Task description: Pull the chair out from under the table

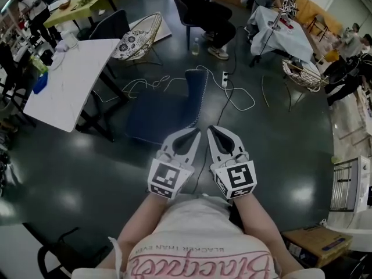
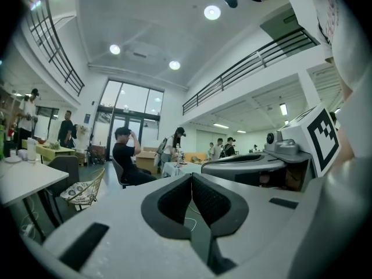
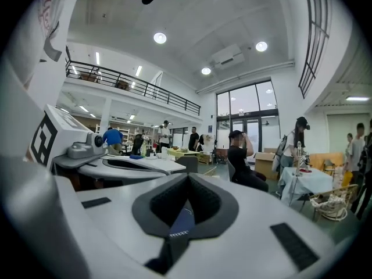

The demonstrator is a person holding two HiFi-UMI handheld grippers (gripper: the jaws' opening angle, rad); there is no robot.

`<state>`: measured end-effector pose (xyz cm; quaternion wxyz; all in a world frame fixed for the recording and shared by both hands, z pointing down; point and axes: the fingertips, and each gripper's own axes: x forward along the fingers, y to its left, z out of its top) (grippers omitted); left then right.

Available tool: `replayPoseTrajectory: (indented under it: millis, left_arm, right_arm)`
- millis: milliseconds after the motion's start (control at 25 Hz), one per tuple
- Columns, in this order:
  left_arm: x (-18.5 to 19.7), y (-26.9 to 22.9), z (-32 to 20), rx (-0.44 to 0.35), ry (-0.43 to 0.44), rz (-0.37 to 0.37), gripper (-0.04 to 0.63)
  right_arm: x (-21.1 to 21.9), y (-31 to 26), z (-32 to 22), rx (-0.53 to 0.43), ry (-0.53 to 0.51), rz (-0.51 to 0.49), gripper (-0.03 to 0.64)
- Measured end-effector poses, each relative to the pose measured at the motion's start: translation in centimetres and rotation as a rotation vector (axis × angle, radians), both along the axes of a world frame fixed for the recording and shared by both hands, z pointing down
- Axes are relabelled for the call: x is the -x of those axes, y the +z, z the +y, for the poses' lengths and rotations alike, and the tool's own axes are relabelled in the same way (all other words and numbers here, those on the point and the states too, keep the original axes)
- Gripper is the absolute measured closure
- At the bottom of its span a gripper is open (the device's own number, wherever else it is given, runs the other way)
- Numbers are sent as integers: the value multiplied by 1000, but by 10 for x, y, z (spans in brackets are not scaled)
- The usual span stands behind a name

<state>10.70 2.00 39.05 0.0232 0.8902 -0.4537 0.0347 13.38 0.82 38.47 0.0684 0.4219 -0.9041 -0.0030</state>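
Observation:
A dark blue chair (image 1: 174,112) stands on the dark floor just right of the white table (image 1: 70,80), wholly outside the tabletop, its backrest (image 1: 196,92) on the far right side. My left gripper (image 1: 190,135) and right gripper (image 1: 216,132) are held side by side close to the body, pointing level toward the chair and touching nothing. In the left gripper view the left gripper (image 2: 192,178) has its pads pressed together with nothing between them. The right gripper (image 3: 187,180) is shut the same way; a sliver of the blue chair (image 3: 181,217) shows under its tips.
A wicker chair (image 1: 139,36) and a dark chair (image 1: 110,25) stand beyond the table. Cables and a power strip (image 1: 224,79) lie on the floor past the blue chair. A seated person (image 1: 203,10), a cloth-covered table (image 1: 279,31) and a cardboard box (image 1: 317,243) are around.

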Motion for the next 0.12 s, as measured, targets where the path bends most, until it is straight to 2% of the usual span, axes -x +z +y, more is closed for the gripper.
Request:
replayPoseTrajectory:
  millis: [120]
  left_arm:
    - [-4, -3, 2, -9, -9, -2, 591]
  right_arm:
    - [-3, -5, 1, -8, -7, -12, 614]
